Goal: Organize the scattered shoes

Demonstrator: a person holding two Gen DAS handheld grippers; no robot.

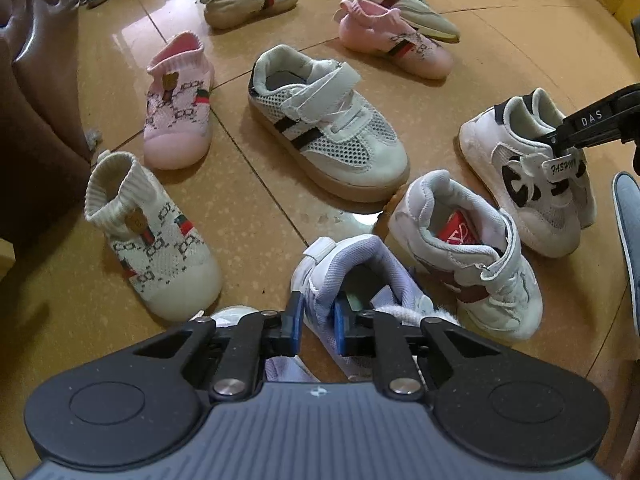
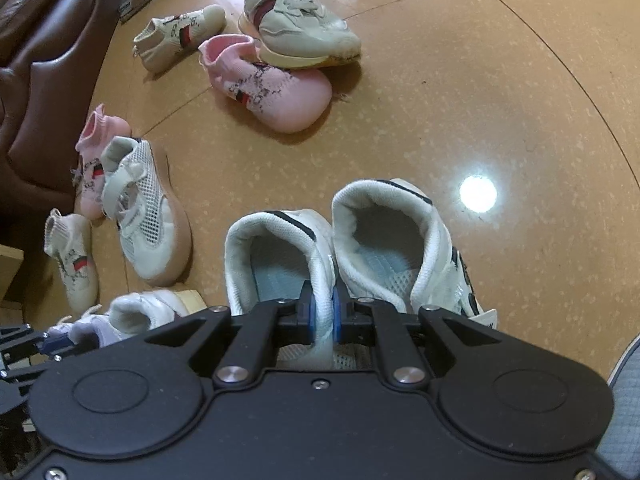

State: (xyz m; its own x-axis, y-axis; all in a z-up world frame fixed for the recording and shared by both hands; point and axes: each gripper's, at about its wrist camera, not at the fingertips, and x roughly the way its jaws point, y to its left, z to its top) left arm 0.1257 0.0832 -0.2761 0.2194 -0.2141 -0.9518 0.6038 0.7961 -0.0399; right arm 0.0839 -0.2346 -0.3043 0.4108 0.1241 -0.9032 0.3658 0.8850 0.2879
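Two sneakers (image 2: 340, 256) stand side by side, other shoes (image 2: 272, 92) scattered behind and left, beside a sofa (image 2: 48, 80).

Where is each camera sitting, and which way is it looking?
Left wrist view: on the left gripper, looking steeply down at shoes on the floor; its jaws pinch a lavender-white shoe; the right gripper shows at the right edge.
Right wrist view: on the right gripper, looking steeply down; its jaws pinch the white black-trimmed shoes; the left gripper peeks in bottom left.
Shared: the mesh strap sneaker.
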